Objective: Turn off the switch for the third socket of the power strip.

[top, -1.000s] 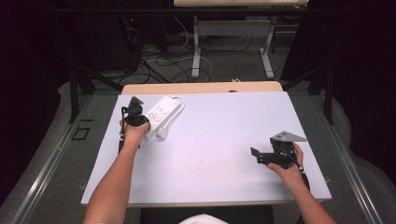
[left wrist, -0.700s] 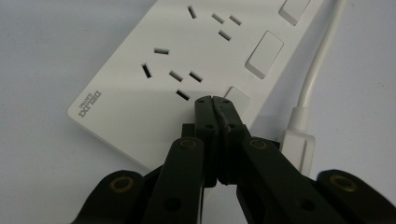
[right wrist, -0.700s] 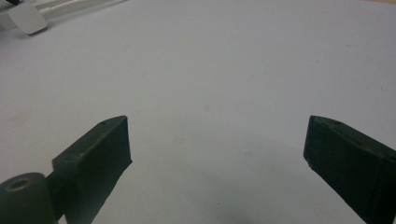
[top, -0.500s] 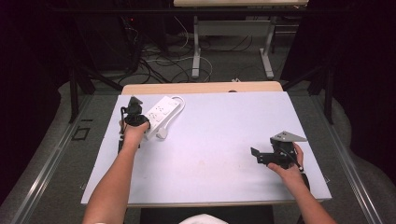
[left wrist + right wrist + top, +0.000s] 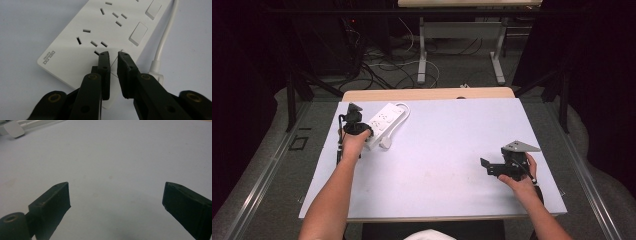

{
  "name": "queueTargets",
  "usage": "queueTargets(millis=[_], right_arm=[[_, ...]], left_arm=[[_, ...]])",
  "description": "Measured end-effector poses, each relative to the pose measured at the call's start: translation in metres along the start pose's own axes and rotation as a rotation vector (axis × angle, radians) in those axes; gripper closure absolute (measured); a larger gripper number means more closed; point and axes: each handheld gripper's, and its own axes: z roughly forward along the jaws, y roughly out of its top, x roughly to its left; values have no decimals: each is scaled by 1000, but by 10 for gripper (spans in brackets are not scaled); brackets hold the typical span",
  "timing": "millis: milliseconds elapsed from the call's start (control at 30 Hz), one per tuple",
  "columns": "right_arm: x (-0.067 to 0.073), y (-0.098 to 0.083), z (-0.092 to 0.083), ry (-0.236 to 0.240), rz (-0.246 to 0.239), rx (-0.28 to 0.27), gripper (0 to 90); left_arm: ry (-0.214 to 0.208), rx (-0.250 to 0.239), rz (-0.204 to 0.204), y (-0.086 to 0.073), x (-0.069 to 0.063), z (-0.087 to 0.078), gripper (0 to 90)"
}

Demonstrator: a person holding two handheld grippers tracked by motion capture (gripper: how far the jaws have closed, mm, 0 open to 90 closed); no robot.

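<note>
A white power strip lies slantwise at the table's far left, and its cable loops back to a white plug beside it. My left gripper hovers over the strip's near end. In the left gripper view its jaws have just been opening and stand a narrow gap apart above the strip's face, beside a rocker switch, with nothing between them. My right gripper rests at the near right of the table. Its jaws are spread wide over bare tabletop.
The pale table has a wooden strip along its far edge. Beyond it stand a desk frame's legs and loose cables on the floor. In the right gripper view the plug lies far off at the top left.
</note>
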Motion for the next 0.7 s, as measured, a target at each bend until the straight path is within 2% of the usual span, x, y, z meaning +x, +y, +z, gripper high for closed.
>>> queueTargets(millis=[300, 700], right_arm=[[1, 0, 1, -2, 12, 0, 68], [1, 0, 0, -6, 11, 4, 69]], left_arm=[[-14, -45, 10, 0, 0, -3, 758], [-24, -77, 16, 0, 1, -7, 681]])
